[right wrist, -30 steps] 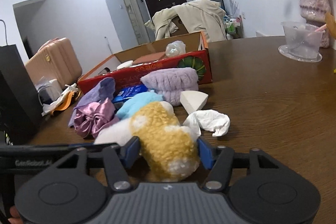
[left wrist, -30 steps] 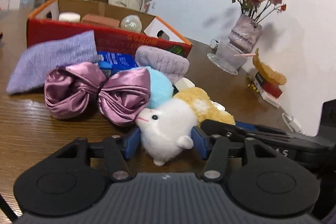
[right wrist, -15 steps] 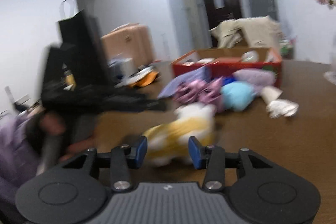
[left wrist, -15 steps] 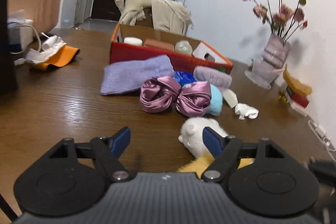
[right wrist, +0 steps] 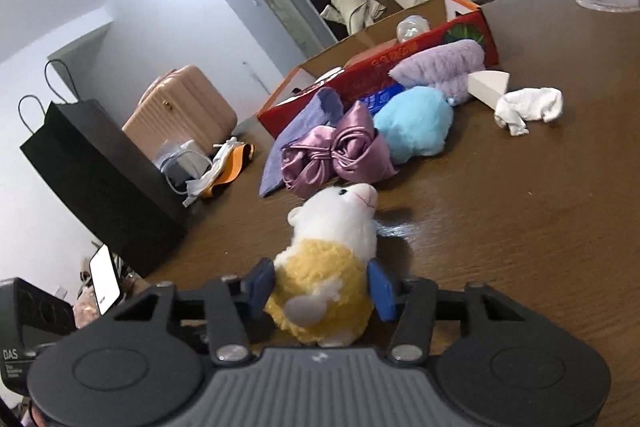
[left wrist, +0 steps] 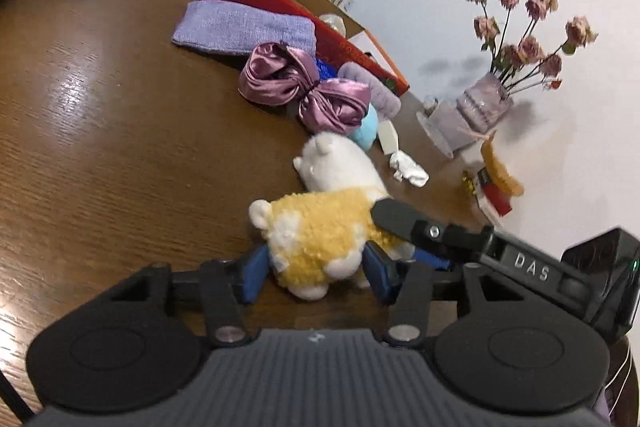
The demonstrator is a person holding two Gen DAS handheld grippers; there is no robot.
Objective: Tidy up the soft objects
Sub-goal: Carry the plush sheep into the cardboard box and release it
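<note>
Your right gripper (right wrist: 318,289) has its blue pads pressed into the yellow woolly body of the white-headed, yellow-bodied plush sheep toy (right wrist: 328,267), so it is clamped on the toy's rear half, with the white head pointing away toward the pile of soft things. Your left gripper (left wrist: 314,269) frames the same plush sheep toy (left wrist: 320,227) from the other side: its blue fingers (left wrist: 256,267) sit close on either flank of the yellow body, but you cannot tell from these views whether they actually squeeze it or only bracket it. In the left wrist view the right gripper's black finger reaches in from the right and lies across the toy's back. The toy lies on the dark brown wooden table (right wrist: 520,227), near the shiny purple satin bow (right wrist: 340,155) yet apart from it. Just behind the bow sit a light-blue fluffy plush ball (right wrist: 412,127), a lilac knitted cloth (left wrist: 244,27) and a fuzzy lavender headband (right wrist: 440,67), all bunched against the red open cardboard box (right wrist: 380,63). A crumpled white cloth (right wrist: 528,109) lies by itself to the right, beside a white wedge-shaped sponge (right wrist: 488,87).
</note>
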